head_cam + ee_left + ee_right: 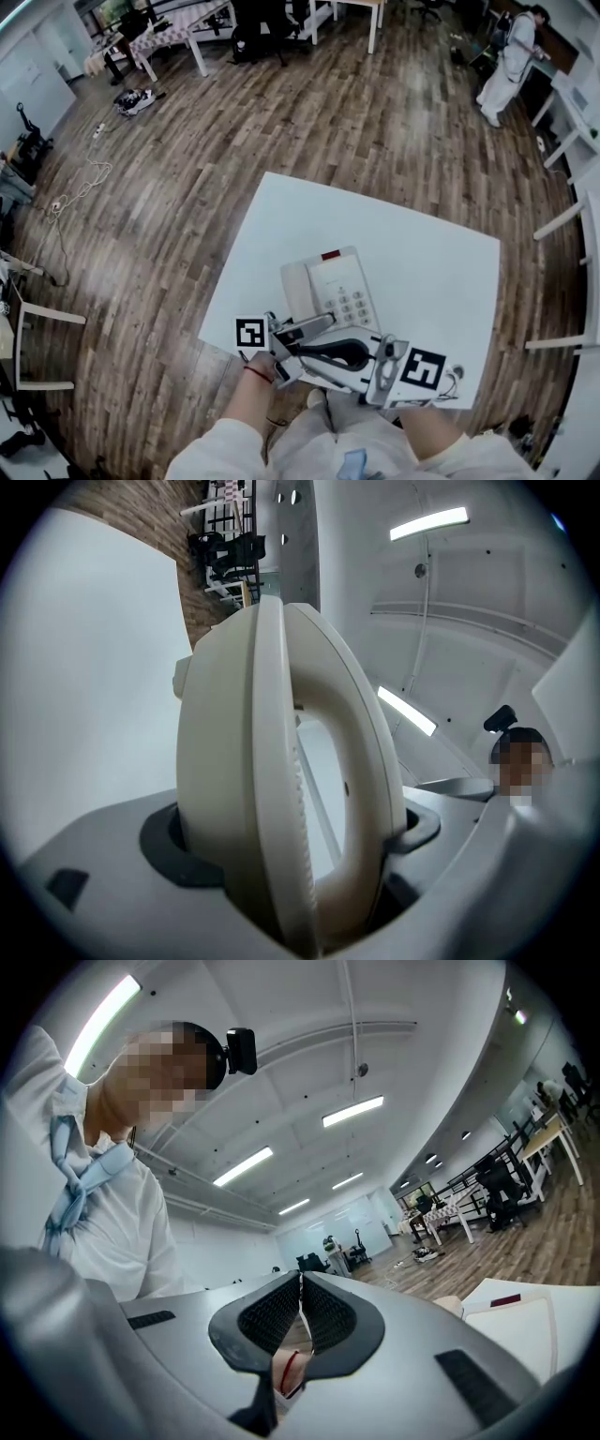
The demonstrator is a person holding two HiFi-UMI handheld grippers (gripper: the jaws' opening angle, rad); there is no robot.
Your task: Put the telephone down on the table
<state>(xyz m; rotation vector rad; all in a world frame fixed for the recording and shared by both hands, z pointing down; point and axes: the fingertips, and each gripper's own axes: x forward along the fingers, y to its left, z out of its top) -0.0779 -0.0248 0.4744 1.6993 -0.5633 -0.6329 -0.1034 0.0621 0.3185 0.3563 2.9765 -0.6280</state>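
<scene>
The white telephone base (pixel 330 289) with its keypad lies flat on the white table (pixel 431 272), just beyond my hands. Its white handset (pixel 330 360) hangs a little nearer, above the table's near edge. My left gripper (pixel 312 337) is shut on the handset (pixel 281 761), which fills the left gripper view upright between the dark pads (pixel 167 841). My right gripper (pixel 377 362) sits just right of the handset, pointing towards the left hand. Its jaws (pixel 300 1309) are shut with nothing between them. The base (pixel 525 1324) shows low at the right of the right gripper view.
The table (pixel 84 667) stands on a wood floor (pixel 187 169). Chairs and tables (pixel 178 37) stand far off at the top left, a person (pixel 506 66) at the top right. White frames (pixel 572 281) stand to the table's right.
</scene>
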